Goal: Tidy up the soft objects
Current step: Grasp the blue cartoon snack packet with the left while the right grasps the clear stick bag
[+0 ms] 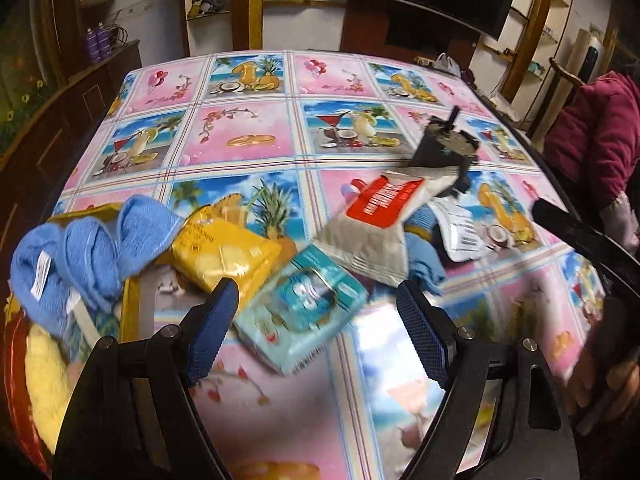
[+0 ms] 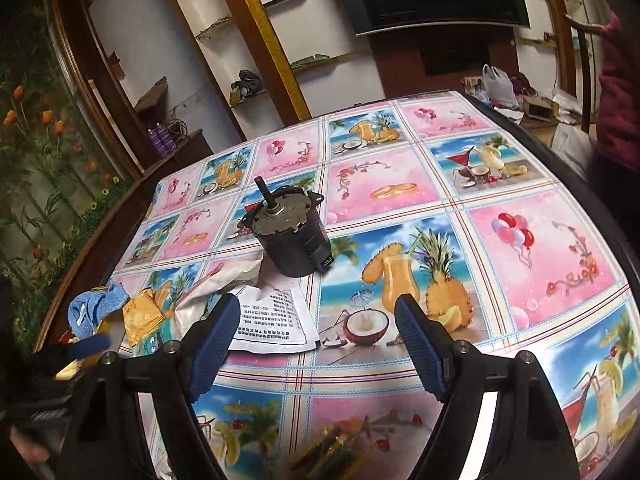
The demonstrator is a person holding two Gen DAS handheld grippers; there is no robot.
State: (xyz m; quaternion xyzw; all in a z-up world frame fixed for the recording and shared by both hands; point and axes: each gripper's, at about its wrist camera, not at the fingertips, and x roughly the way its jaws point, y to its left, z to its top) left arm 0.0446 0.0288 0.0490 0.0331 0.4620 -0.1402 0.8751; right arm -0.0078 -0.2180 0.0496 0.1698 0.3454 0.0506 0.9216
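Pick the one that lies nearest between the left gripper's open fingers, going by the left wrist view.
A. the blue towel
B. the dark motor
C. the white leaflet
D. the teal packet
D. The teal packet lies just ahead of the open left gripper, between its fingers; the blue towel is off to the left, and the motor and leaflet sit farther away.
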